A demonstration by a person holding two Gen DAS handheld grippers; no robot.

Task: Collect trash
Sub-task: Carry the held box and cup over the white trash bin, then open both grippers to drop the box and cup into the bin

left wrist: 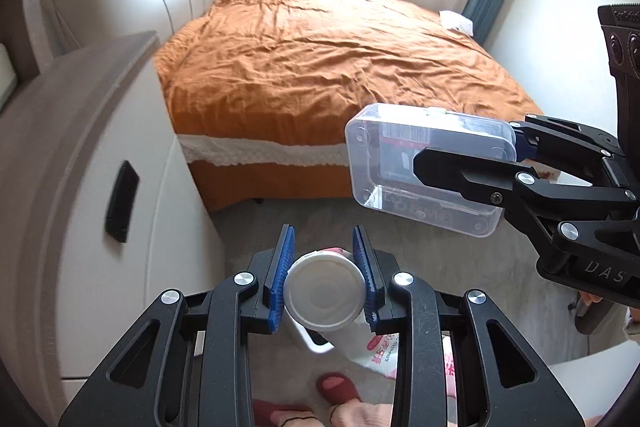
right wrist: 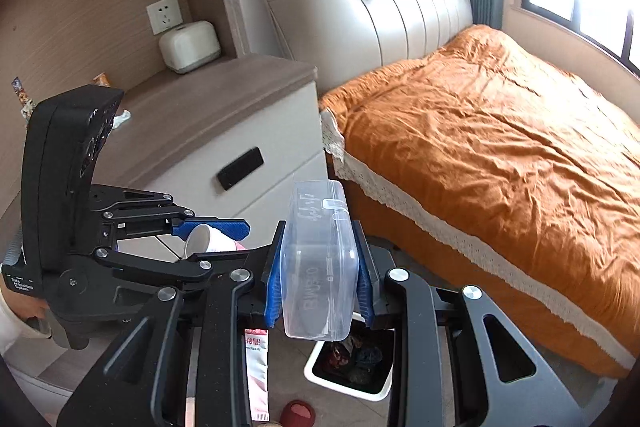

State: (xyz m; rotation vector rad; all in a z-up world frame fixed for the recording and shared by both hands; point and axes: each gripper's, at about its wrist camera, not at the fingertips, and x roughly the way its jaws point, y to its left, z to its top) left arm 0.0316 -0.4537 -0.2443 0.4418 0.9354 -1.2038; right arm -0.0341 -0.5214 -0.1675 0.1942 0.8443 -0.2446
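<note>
My left gripper (left wrist: 324, 255) is shut on a small white cup (left wrist: 326, 293) with pink print, its round end facing the camera. In the right wrist view the same cup (right wrist: 208, 239) sits between the left gripper's (right wrist: 218, 245) blue pads, at the left. A clear plastic box (right wrist: 320, 267) stands on edge in my right gripper (right wrist: 319, 233), which is shut on it. The left wrist view shows that box (left wrist: 404, 167) at the right, held by the right gripper (left wrist: 472, 151). Under the box, a white trash bin (right wrist: 320, 379) with a dark liner and trash inside stands on the floor.
A pink and white toothpaste pack (right wrist: 256, 367) hangs by the bin. The nightstand (right wrist: 208, 115) at the left carries a tissue box (right wrist: 190, 45) and wrappers (right wrist: 100, 79). The orange bed (right wrist: 500, 147) fills the right. Red slippers (left wrist: 336, 387) stand below.
</note>
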